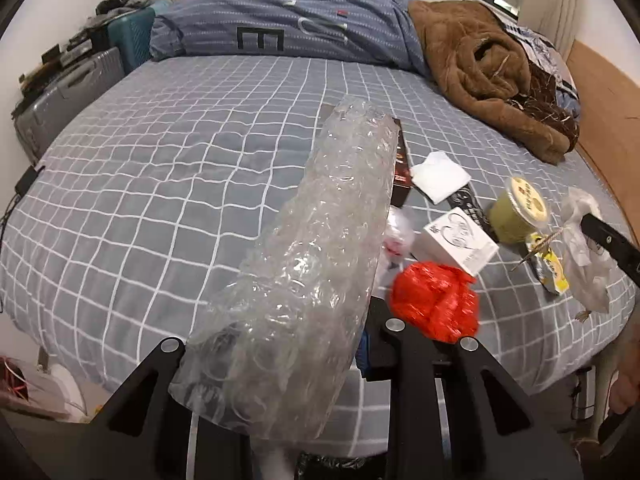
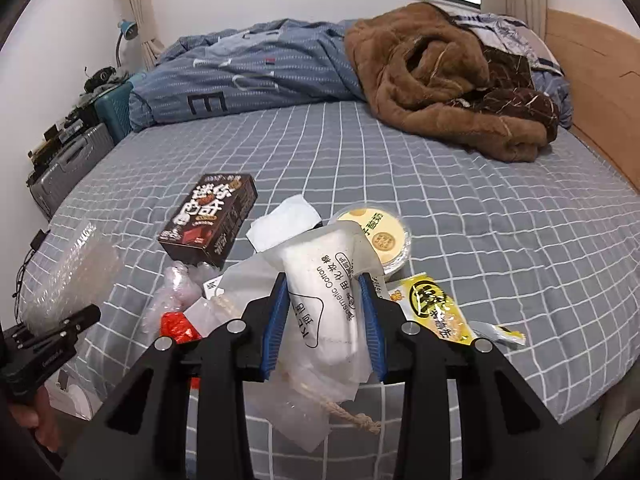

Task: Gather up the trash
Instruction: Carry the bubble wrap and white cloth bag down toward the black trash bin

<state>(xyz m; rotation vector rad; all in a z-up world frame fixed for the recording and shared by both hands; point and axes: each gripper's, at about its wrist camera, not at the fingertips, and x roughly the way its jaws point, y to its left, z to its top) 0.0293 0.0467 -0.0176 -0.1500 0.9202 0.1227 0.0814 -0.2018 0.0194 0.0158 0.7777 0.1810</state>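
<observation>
My left gripper [image 1: 320, 320] is shut on a long sheet of clear bubble wrap [image 1: 320, 240], which hides its fingertips and rises above the bed; it also shows at the left edge as the left gripper [image 2: 60, 332]. My right gripper [image 2: 324, 316] is shut on a white cotton-pad bag [image 2: 324, 300] with a drawstring, held between its blue pads [image 2: 276, 320]. On the checked bed sheet [image 2: 480, 220] lie a dark biscuit box [image 2: 212, 216], a white tissue [image 2: 284, 220], a yellow-lidded cup [image 2: 376, 236], a yellow wrapper [image 2: 436, 308], red crumpled plastic [image 1: 436, 300] and a small white box [image 1: 456, 244].
A blue duvet [image 1: 280, 20] and a brown blanket [image 2: 440, 80] are heaped at the far side of the bed. Suitcases [image 1: 68, 92] stand along the left wall. A wooden headboard [image 2: 592, 80] bounds the right. The bed's near edge runs just below both grippers.
</observation>
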